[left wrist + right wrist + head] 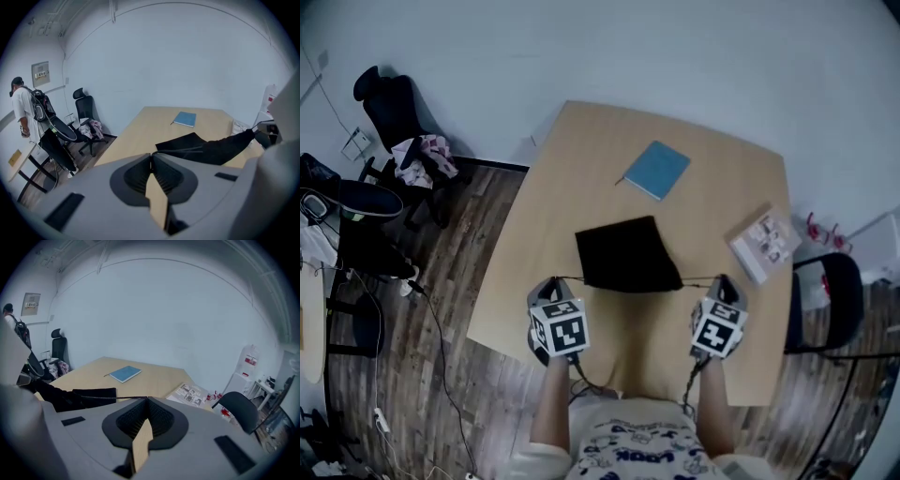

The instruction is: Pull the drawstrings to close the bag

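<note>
Black bag (626, 253) lies flat on the table (581, 141), toward its near edge, between our two grippers. We note the left drawstring (180, 150) stretched taut to the left gripper (551, 283), whose jaws pinch it. The right drawstring (117, 397) is likewise pinched in the right gripper (724, 281) (both cords run near level). Blue notebook (656, 170) lies beyond the bag, booklet (761, 241) to its right.

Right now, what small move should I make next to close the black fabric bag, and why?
Probably draw both grippers slightly further apart. The left gripper and right gripper are each shut on a thin black drawstring running taut to the black fabric bag, whose mouth looks ungathered.
</note>
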A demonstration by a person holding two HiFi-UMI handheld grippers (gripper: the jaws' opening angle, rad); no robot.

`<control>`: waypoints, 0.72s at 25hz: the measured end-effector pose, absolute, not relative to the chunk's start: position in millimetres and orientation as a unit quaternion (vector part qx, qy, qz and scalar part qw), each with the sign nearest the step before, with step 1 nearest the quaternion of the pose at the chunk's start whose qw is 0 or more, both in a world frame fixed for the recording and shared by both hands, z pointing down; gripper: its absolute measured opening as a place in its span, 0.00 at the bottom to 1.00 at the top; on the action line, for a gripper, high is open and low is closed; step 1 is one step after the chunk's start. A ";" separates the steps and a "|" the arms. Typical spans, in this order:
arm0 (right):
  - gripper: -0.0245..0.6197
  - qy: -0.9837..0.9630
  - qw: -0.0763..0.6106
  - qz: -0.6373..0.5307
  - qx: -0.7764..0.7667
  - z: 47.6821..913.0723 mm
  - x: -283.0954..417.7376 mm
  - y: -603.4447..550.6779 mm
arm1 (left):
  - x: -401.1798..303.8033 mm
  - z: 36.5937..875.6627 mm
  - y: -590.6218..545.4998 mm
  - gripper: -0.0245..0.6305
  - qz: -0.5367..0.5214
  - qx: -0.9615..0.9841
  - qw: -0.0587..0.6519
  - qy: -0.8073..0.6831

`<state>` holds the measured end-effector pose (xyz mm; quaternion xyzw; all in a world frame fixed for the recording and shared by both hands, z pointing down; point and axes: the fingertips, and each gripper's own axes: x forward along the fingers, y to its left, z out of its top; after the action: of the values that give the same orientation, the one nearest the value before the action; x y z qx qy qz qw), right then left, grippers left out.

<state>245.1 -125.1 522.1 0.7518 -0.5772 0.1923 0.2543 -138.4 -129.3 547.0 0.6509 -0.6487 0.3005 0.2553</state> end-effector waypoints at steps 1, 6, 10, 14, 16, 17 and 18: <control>0.04 -0.572 0.254 0.194 0.756 521.7 245.3 -123.5 | -141.8 547.1 -128.7 0.06 0.298 0.648 0.258 -0.652; 0.04 -0.548 0.258 0.194 0.772 521.6 255.1 -119.3 | -155.1 547.4 -131.4 0.06 0.285 0.635 0.262 -0.669; 0.04 -0.524 0.246 0.178 0.796 508.3 269.5 -120.3 | -163.2 544.4 -136.2 0.06 0.277 0.623 0.266 -0.681; 0.04 -0.498 0.242 0.169 0.815 501.3 281.0 -119.6 | -174.8 536.9 -142.9 0.06 0.282 0.610 0.247 -0.698; 0.04 -0.489 0.239 0.174 0.820 502.4 286.2 -118.1 | -181.6 534.5 -144.1 0.06 0.286 0.600 0.237 -0.708; 0.04 -0.486 0.238 0.173 0.823 502.0 289.3 -117.5 | -184.1 534.1 -143.9 0.06 0.285 0.597 0.237 -0.711; 0.04 -0.483 0.235 0.172 0.826 500.9 292.5 -117.1 | -185.8 534.3 -143.4 0.06 0.282 0.595 0.240 -0.714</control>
<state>292.5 -117.1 500.9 0.8255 -0.4834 0.1717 0.2352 -185.8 -143.4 534.3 0.5946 -0.7136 0.2822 0.2400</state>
